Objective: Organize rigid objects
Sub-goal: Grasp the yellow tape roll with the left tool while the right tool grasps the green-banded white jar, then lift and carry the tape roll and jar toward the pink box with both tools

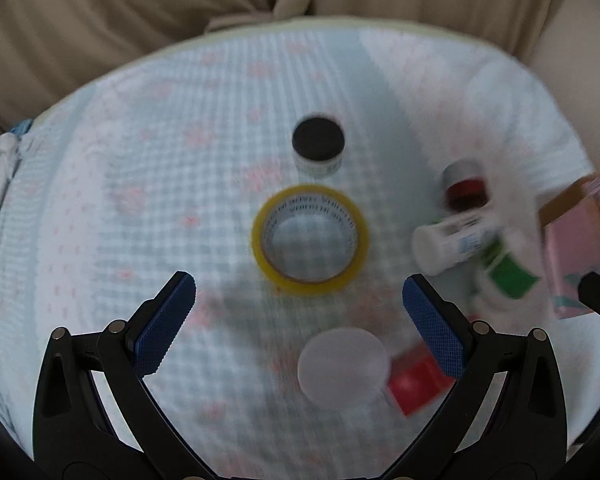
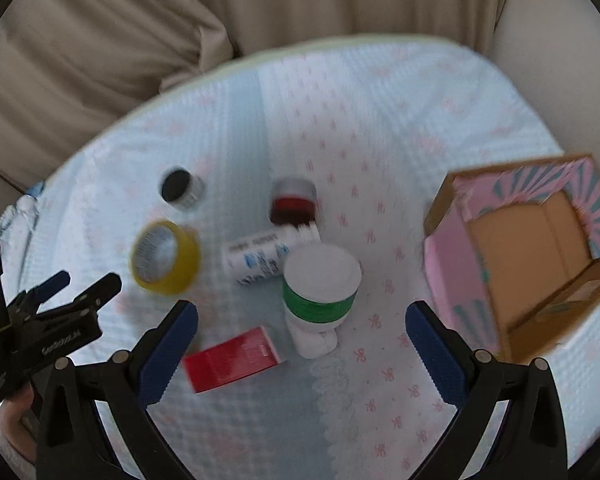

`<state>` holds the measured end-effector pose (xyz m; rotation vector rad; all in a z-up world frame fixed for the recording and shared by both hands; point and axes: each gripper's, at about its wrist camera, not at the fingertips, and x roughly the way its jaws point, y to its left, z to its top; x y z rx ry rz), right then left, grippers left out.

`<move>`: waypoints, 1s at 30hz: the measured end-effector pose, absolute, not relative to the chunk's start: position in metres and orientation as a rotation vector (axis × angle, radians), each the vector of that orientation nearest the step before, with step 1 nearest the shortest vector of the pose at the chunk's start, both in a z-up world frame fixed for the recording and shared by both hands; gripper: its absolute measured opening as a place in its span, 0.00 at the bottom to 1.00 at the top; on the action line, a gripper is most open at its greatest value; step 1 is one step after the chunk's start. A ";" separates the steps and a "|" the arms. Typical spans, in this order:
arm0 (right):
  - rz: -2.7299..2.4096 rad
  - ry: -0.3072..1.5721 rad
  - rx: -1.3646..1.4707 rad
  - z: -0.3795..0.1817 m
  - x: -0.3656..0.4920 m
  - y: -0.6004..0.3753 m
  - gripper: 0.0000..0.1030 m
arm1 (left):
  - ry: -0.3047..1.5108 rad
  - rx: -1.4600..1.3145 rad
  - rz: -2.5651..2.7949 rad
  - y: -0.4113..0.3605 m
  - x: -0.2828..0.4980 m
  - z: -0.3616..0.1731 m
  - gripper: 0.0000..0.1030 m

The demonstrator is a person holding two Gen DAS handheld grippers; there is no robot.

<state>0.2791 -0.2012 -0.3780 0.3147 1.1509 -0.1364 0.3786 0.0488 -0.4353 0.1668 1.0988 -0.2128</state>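
two grippers are hovering over the bed, both with jaws spread apart and gripping nothing. the left gripper (image 1: 299, 312) is hanging just short of the tape roll (image 1: 310, 236), with the black-lidded jar (image 1: 318, 149) lying beyond it. the right gripper (image 2: 302, 336) is sitting right before the green-banded bottle (image 2: 320, 292), the red box (image 2: 232, 358) lying beside its left finger and the open carton (image 2: 532, 248) resting toward the bed's right edge.

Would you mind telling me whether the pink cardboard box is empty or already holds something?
Empty: the pink cardboard box lies open, showing only bare brown cardboard inside in the right wrist view.
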 end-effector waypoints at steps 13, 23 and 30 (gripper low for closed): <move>-0.086 1.267 0.379 -0.472 0.324 -0.213 0.98 | 1.184 0.250 -0.225 0.019 0.430 -0.521 1.00; -0.070 1.275 0.453 -0.486 0.330 -0.223 0.65 | 1.199 0.238 -0.221 0.019 0.441 -0.524 0.95; -0.073 1.262 0.416 -0.486 0.332 -0.219 0.65 | 1.186 0.236 -0.222 0.021 0.441 -0.520 0.95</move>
